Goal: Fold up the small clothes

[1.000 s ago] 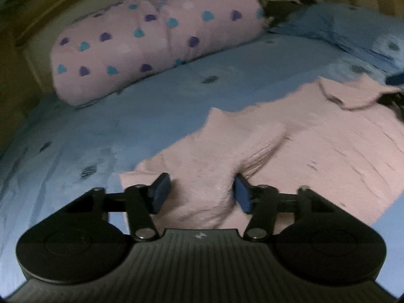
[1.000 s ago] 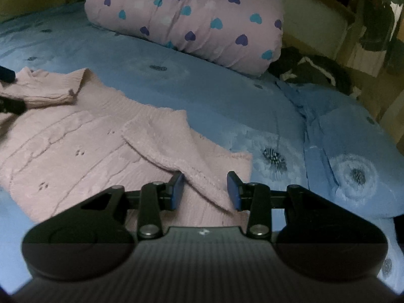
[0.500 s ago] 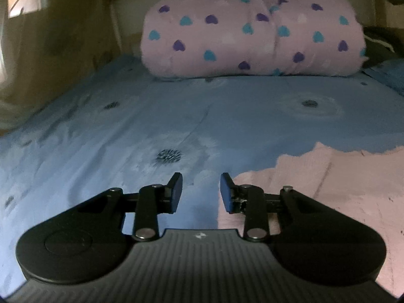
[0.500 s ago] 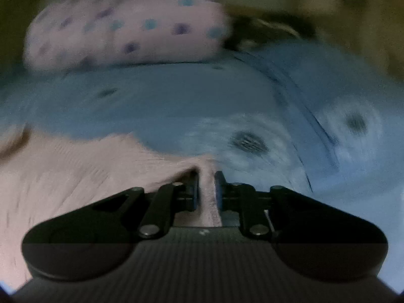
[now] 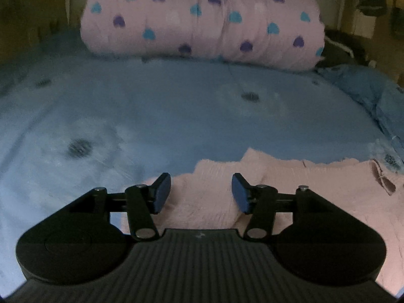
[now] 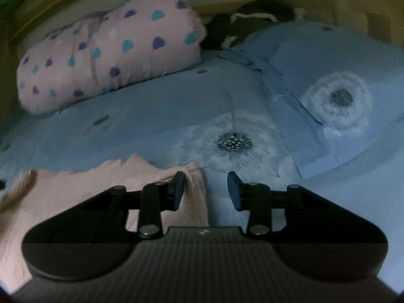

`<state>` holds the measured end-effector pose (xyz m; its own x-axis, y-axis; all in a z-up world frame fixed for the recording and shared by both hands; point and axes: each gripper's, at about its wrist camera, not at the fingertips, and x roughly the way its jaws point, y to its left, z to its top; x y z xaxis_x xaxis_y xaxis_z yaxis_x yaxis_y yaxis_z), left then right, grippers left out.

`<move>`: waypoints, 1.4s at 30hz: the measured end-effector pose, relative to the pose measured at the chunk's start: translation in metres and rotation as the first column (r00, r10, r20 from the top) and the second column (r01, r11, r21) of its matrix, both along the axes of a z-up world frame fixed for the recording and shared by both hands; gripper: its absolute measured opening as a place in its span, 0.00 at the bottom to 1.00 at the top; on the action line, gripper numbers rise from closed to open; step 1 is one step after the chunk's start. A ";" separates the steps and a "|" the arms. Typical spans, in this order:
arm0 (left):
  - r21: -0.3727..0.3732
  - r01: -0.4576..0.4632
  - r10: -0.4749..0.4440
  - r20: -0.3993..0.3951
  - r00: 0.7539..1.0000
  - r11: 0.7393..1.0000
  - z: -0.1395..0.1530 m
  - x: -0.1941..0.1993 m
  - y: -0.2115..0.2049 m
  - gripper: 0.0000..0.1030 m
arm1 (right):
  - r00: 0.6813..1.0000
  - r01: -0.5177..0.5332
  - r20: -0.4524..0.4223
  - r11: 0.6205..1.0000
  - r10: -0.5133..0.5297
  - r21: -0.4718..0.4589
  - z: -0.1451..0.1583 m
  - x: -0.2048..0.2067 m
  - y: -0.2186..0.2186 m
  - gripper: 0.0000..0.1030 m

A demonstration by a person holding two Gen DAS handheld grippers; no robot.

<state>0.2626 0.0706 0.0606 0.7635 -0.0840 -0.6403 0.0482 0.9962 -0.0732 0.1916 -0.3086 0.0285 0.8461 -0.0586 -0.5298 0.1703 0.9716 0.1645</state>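
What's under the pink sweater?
The pink sweater lies flat on the blue floral bedsheet, which shows all around it. Anything else beneath is covered by the knit.

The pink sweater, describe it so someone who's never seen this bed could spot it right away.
Start at the big heart-print bolster at the far end of the blue floral sheet. Come toward the near edge: the sweater lies flat there, under both grippers. It is the only plain pale pink knit, with no hearts or flowers.

left gripper (image 5: pixel 201 193): black ribbed body, round side housings, blue pads (image 5: pixel 161 192), silver screws | right gripper (image 6: pixel 205 192): same black build, blue pads (image 6: pixel 233 192)
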 end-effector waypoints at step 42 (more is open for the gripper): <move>0.117 -0.053 0.056 -0.023 0.998 0.992 -0.012 -0.013 0.020 0.13 | 0.989 -0.099 -0.101 0.992 0.106 0.076 -0.009 0.028 0.015 0.46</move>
